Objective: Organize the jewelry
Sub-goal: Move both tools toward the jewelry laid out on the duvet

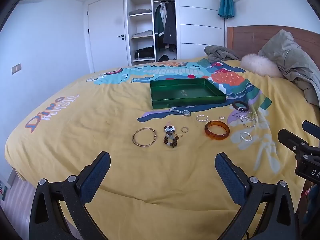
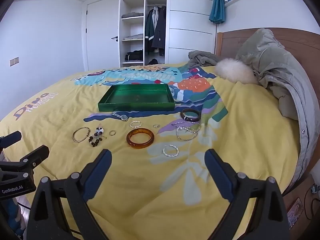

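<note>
Right wrist view: my right gripper gapes wide and empty, the twisted silver ring lying flat just ahead; my left gripper, equally wide, faces the gold bangle, green tray beyond.

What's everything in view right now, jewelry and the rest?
green tray: 1, green, empty, mid-bed behind the jewelry
watch: 1, silver, just before the tray
amber bangle: 1, orange, centre of the spread
dark bangle: 1, brown-black, right of the tray
gold bangle: 1, gold, far left
bead bracelet: 1, brown and pale beads, beside the gold bangle
twisted silver bangle: 1, silver, nearest
coat: 1, grey-green, at the headboard
left hand-held gripper: open, empty
right hand-held gripper: open, empty
</note>
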